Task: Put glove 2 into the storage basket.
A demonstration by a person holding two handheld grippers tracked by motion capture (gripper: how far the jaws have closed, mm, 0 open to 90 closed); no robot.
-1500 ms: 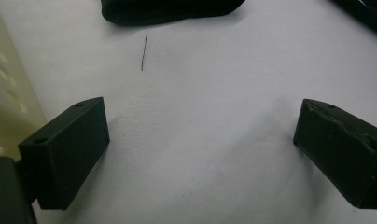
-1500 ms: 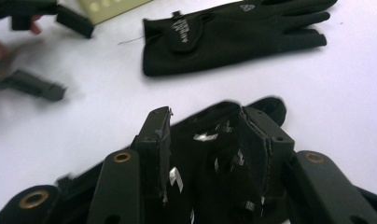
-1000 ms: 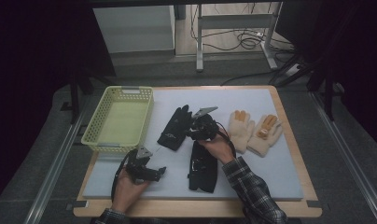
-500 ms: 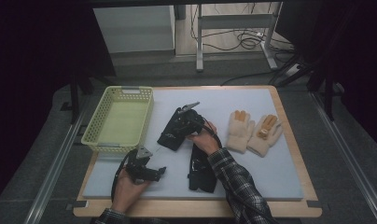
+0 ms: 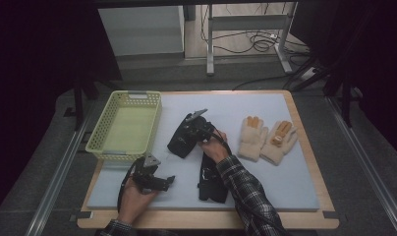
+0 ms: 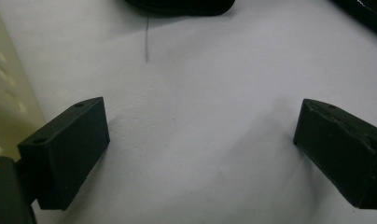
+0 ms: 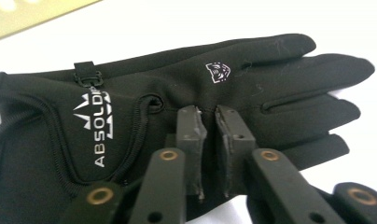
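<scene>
A black glove with white lettering lies on the pale mat beside the basket. My right gripper rests on its back. In the right gripper view its jaws have just been closing, and they now pinch the fabric of the black glove at the tips of the gripper. A second black glove lies nearer the front edge under the right forearm. My left gripper lies low on the mat at the front left. In its own view it is open wide over bare mat.
A yellow-green mesh basket stands at the left of the mat, its wall close to my left gripper. Two cream knitted gloves lie side by side at the right. The board's wooden edge runs along the front.
My right gripper has moved left and down from above the second glove onto the black glove by the basket and settled there. The left hand has stayed put.
</scene>
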